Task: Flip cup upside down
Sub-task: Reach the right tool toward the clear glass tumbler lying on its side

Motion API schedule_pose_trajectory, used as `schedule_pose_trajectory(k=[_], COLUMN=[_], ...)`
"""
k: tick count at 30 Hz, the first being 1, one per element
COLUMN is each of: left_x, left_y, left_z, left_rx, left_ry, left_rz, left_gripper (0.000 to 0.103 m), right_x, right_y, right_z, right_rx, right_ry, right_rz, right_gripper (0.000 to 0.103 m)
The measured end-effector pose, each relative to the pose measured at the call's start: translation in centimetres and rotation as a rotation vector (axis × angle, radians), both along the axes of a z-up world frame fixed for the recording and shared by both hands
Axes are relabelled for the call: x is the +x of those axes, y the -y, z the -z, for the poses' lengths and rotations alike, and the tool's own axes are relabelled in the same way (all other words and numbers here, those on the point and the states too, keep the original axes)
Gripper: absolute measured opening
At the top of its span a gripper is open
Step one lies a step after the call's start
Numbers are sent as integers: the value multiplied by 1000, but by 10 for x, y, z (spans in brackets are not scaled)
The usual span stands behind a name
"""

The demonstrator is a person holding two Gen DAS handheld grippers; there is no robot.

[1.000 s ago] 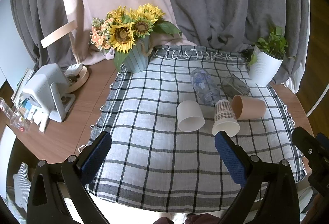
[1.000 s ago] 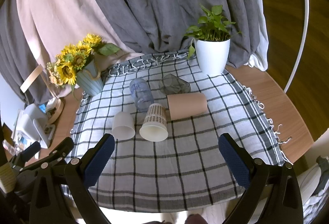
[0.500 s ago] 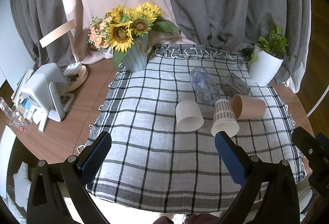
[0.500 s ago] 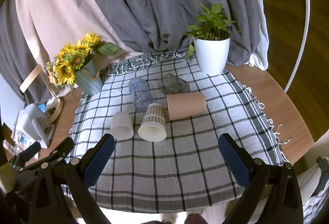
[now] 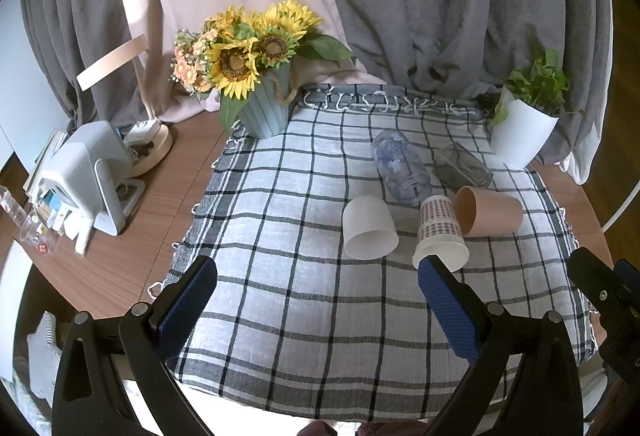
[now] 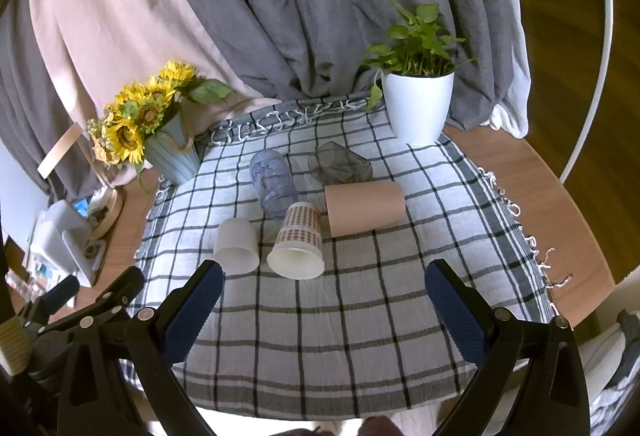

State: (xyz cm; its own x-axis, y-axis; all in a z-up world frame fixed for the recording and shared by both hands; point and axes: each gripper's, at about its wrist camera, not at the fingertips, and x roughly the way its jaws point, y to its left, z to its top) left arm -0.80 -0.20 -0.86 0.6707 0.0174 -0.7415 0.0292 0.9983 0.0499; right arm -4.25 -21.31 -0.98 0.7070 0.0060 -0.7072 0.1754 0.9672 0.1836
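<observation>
Your left hand-held gripper and right hand-held gripper are both released, empty. The checked paper cup lies just ahead, toppled; light, crushable: pinch mid-wall gently.

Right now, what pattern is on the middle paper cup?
A brown-and-white check on the paper cup, clearest in the right wrist view.

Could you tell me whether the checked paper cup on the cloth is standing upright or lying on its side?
Lying on its side. The checked paper cup rests on the plaid cloth with its open mouth turned toward the cameras.
</observation>
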Motion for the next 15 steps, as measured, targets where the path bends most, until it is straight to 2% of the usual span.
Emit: schedule_pose_trajectory(k=[9, 15], left_x=[34, 63], left_y=[20, 30], left_z=[9, 17], left_rx=[36, -24], left_ry=[-74, -159], left_rz=[-13, -72], left_gripper=[103, 103], right_x=[26, 64], right_y=[4, 26], right_z=[6, 20], right_rx=[-11, 44], right_ry=[-67, -178], right_rz=[-36, -70], right_gripper=[101, 101])
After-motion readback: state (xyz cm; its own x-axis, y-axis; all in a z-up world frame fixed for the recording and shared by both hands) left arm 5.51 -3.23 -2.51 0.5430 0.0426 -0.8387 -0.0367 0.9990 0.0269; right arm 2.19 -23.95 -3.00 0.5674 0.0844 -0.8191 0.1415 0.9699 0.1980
